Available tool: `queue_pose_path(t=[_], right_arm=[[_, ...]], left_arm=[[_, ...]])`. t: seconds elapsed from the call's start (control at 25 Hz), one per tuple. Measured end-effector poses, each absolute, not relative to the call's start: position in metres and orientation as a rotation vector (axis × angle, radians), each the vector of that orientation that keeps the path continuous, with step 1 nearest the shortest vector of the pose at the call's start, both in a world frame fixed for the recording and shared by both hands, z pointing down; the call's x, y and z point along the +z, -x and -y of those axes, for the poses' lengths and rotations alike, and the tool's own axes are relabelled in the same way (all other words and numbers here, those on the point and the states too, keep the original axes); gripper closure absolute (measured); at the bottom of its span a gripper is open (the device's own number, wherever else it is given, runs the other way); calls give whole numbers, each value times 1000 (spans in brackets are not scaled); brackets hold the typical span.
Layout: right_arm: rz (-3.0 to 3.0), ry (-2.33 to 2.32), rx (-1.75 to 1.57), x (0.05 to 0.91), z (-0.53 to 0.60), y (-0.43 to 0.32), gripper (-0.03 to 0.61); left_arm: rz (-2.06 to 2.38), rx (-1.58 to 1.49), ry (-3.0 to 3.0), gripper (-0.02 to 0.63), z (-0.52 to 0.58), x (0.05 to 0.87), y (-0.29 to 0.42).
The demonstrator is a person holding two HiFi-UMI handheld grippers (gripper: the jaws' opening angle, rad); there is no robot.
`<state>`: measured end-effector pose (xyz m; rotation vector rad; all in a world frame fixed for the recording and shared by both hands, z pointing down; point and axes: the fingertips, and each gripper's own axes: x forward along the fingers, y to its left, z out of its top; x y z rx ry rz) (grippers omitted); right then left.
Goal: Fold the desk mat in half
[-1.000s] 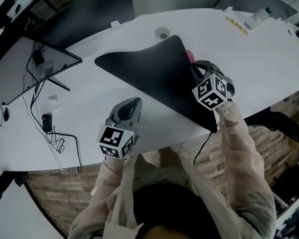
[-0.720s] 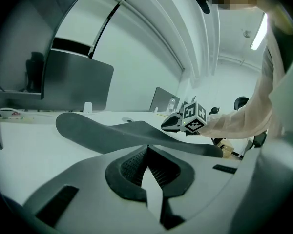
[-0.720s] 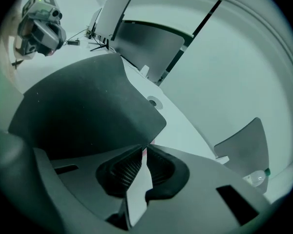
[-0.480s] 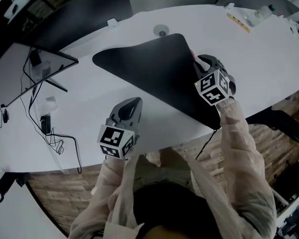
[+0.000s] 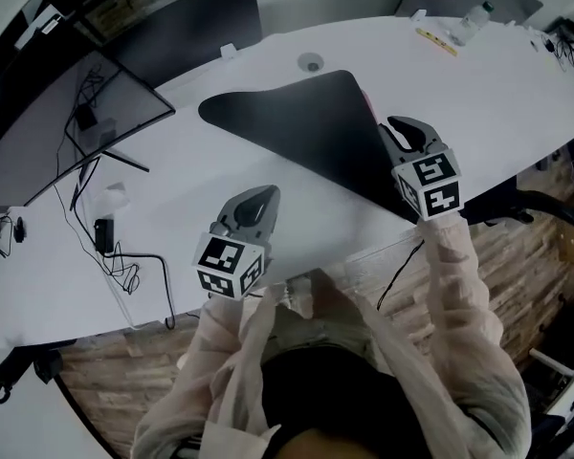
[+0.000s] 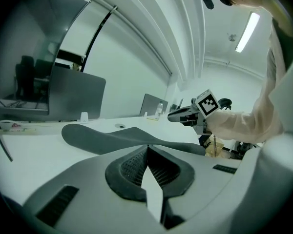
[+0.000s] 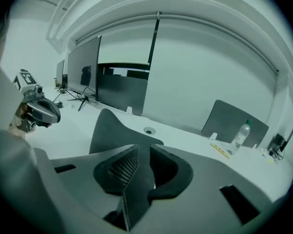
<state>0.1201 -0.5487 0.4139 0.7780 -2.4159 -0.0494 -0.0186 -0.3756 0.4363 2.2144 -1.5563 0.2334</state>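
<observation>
Right tool (image 5: 409, 127), jaws just parted, straddles the desk mat (image 5: 306, 127) edge; left tool (image 5: 265, 193) closed over open table (image 5: 172, 218).

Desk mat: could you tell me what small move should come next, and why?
Probably close the right gripper on the edge of the desk mat: those jaws have just been opening, the mat shows between them unpinched and lies humped.
</observation>
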Motion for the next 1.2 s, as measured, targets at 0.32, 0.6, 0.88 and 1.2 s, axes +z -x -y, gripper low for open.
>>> queue_pose_path(t=[0.32, 0.6, 0.88, 1.2], right_arm=[[2447, -926, -76, 363, 458, -137, 502], [2574, -1084, 46, 333, 368, -148, 517], [2664, -1218, 209, 329, 293, -151, 558], [2757, -1285, 392, 345, 235, -132, 565]], left_arm=[[1525, 207, -2322, 588, 318, 404, 17], [1492, 194, -2393, 588, 262, 389, 15], [1470, 167, -2420, 588, 221, 378, 14], [1478, 114, -2399, 588, 201, 378, 8]])
